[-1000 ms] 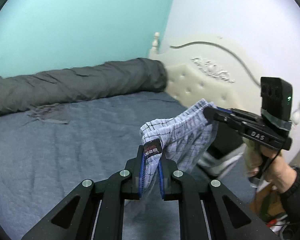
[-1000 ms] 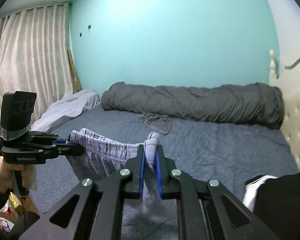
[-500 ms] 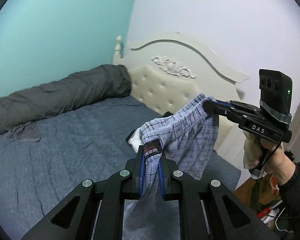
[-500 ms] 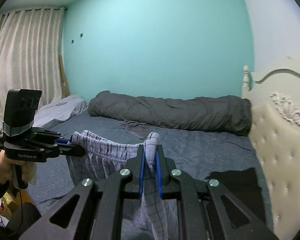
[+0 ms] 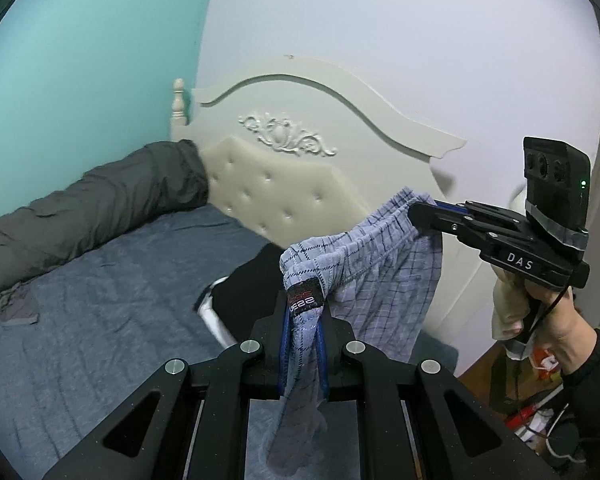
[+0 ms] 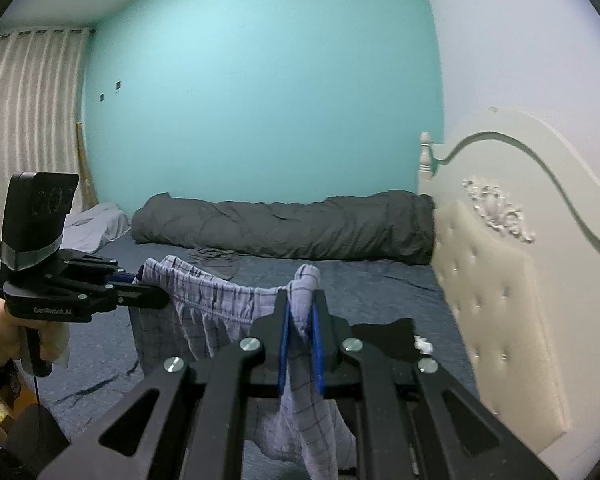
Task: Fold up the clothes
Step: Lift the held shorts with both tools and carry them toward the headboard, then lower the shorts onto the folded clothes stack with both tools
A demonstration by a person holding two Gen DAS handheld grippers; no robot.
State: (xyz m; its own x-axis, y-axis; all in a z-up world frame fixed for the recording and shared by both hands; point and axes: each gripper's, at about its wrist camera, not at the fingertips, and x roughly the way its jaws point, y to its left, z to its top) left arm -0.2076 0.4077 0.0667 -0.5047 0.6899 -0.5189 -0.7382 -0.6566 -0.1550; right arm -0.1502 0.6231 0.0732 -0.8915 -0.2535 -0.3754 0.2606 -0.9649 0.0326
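Observation:
A pair of light blue checked shorts (image 5: 380, 280) hangs in the air between my two grippers, held by its elastic waistband. My left gripper (image 5: 303, 312) is shut on one end of the waistband, at a black and red label. My right gripper (image 6: 300, 312) is shut on the other end. The right gripper also shows in the left wrist view (image 5: 420, 210), and the left gripper in the right wrist view (image 6: 148, 280). The shorts (image 6: 204, 312) sag between them above the bed, legs hanging down.
A bed with a dark blue sheet (image 5: 80, 320) lies below. A rolled grey duvet (image 6: 284, 228) lies along the teal wall. A cream tufted headboard (image 6: 500, 300) stands on the right. A black and white garment (image 5: 240, 296) lies near the headboard. A small grey cloth (image 6: 216, 258) lies by the duvet.
Both grippers have swung to the right toward the headboard with the shorts held between them. The grip on the waistband is unchanged.

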